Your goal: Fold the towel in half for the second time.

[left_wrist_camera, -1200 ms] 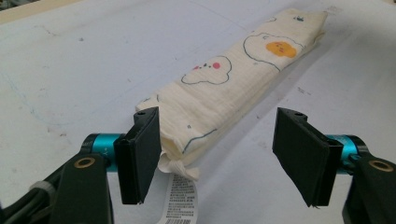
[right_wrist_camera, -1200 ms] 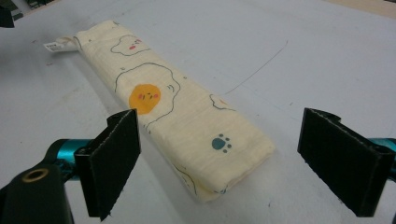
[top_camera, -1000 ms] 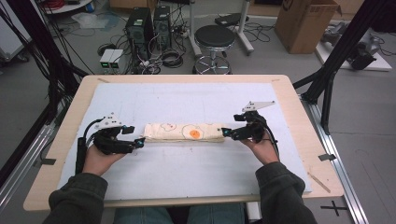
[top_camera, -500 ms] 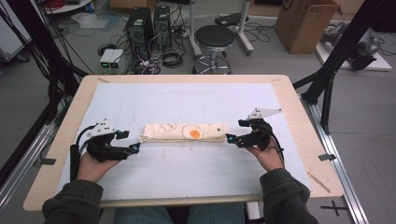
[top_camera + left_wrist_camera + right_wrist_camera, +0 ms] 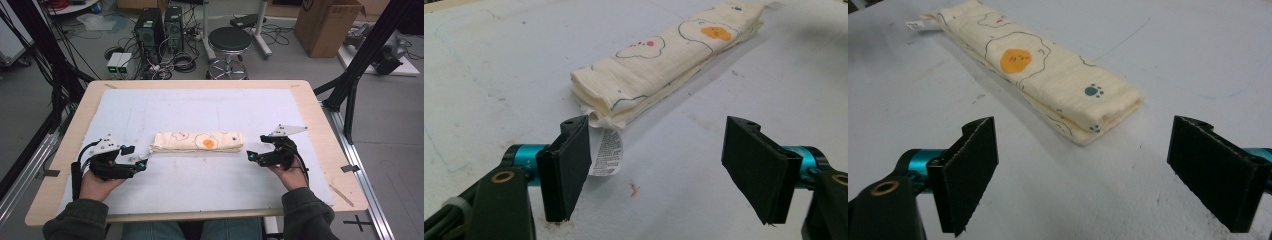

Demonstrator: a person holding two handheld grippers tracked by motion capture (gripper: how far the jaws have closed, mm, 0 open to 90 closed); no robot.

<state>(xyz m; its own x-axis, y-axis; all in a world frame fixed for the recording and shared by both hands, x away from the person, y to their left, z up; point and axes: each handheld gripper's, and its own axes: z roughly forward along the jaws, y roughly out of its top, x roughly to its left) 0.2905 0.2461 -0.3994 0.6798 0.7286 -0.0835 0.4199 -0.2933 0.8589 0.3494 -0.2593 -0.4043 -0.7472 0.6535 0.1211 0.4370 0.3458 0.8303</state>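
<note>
In the high view, a folded cream cloth [image 5: 198,142] lies as a long narrow bundle across the middle of the white mat [image 5: 210,107] that covers the wooden table [image 5: 320,115]. It is printed with an orange blob and thin outlined shapes. The left gripper [image 5: 141,164] sits just off the cloth's left end, its tips pointing toward the bundle, near it but not holding it. The right gripper [image 5: 250,157] sits just off the cloth's right end, a small gap of bare mat between its tips and the fabric. The cloth lies between the two grippers, roughly in line with them.

In the left gripper view, the two black jaws stand wide apart with nothing between them. The cloth [image 5: 669,62] stretches away from the gripper toward the upper right, its near end just beyond the left jaw. A white care label [image 5: 606,152] hangs from that near end and lies on the mat right beside the left jaw's inner face; whether it touches the jaw cannot be told.

In the right gripper view, the jaws are again spread wide and empty. The cloth [image 5: 1043,70] runs from the upper left down to a folded end, marked with a small paw print, that lies ahead of the gap between the jaws, clear of both.
</note>
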